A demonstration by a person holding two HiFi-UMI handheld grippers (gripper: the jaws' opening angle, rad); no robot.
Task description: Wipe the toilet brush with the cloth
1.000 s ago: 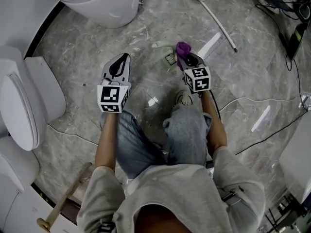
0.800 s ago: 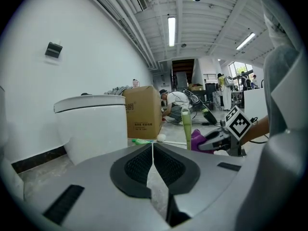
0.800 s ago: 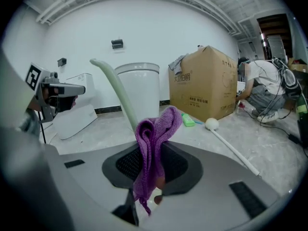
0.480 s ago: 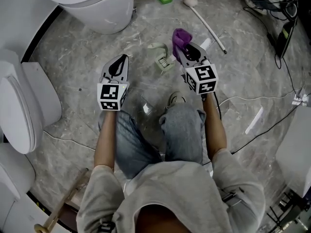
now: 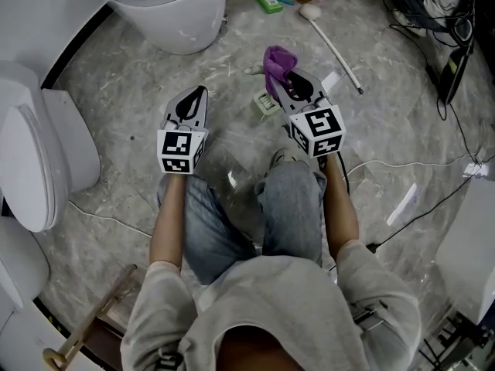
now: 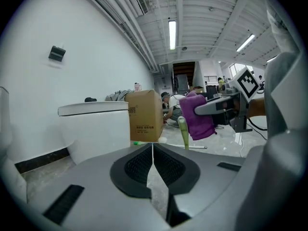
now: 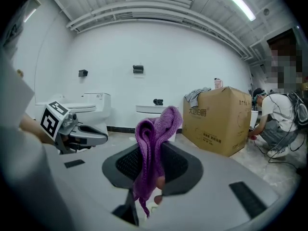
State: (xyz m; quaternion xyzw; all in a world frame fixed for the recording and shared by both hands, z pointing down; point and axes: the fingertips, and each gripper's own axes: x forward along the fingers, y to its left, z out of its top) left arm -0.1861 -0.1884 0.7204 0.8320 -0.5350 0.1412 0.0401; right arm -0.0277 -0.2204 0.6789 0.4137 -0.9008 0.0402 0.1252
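Right gripper point(image 5: 285, 79) clamped on a bunched purple terry cloth point(image 5: 276, 59), its loose end poking past the jaws; left gripper point(image 5: 197, 93) pinched together on nothing. White long-handled toilet brush point(image 5: 334, 39) lies on the grey marble floor point(image 5: 139, 107) beyond the right gripper, well apart (nobody holding it). Risk: wiped unsteadied, it skids or rolls away.

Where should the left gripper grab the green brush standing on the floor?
Its handle, near the top, from the side: it stands upright from its base as a thin stick. The left gripper is shut, so open first.
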